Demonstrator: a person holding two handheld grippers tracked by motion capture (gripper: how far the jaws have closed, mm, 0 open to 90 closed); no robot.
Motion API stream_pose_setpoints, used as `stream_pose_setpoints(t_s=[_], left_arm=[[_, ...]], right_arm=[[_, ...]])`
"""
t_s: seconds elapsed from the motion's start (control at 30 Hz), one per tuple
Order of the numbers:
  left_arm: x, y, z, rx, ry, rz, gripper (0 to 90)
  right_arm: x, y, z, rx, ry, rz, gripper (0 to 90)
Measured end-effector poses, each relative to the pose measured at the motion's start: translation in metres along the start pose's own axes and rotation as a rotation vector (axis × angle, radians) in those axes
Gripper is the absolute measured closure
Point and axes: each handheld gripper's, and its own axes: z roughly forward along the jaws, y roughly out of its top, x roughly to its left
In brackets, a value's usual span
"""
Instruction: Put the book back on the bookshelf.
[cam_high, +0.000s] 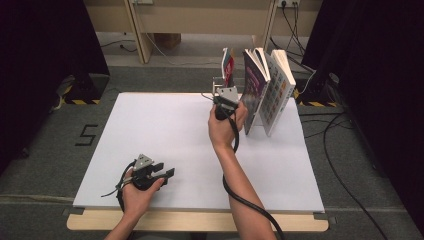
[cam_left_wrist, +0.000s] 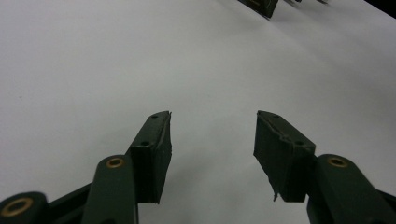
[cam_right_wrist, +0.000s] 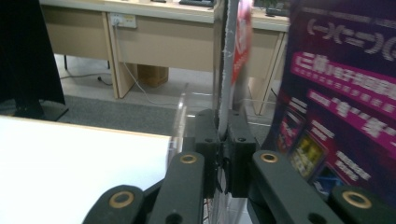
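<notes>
A thin book with a red and white cover (cam_high: 228, 62) (cam_right_wrist: 229, 70) stands upright in a clear plastic stand (cam_right_wrist: 180, 116) at the far edge of the white table (cam_high: 165, 125). My right gripper (cam_high: 223, 86) (cam_right_wrist: 223, 126) is shut on the lower part of this book's edge, with the pads pressed on both sides. Just right of it a purple-covered book (cam_high: 254, 87) (cam_right_wrist: 345, 93) leans against a white patterned book (cam_high: 277, 90). My left gripper (cam_high: 167, 171) (cam_left_wrist: 212, 128) rests open near the table's front left, with nothing between its fingers.
A wooden desk (cam_high: 200, 20) stands beyond the table, with cables (cam_high: 340, 165) on the grey floor at the right. Black curtains hang on both sides. A "5" mark (cam_high: 86, 135) lies on the floor at the left.
</notes>
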Motion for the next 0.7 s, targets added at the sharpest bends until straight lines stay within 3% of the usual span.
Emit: stream_pose_setpoints(t_s=[0.27,0.37,0.53,0.7], left_arm=[[0.0,0.0,0.0,0.0,0.0,0.002,45.6],[-0.001,-0.001,0.001,0.002,-0.002,0.001,45.6],[-0.001,0.0,0.001,0.003,-0.002,0.002,45.6],[-0.002,-0.001,0.002,0.007,-0.005,0.003,45.7]], right_arm=[[-0.021,-0.004,-0.004,-0.005,-0.008,0.05,85.1],[-0.029,-0.004,-0.004,-0.004,0.022,0.067,85.1],[-0.035,-0.002,0.002,0.017,0.013,0.093,73.0],[-0.04,-0.001,0.007,0.035,0.024,0.103,73.9]])
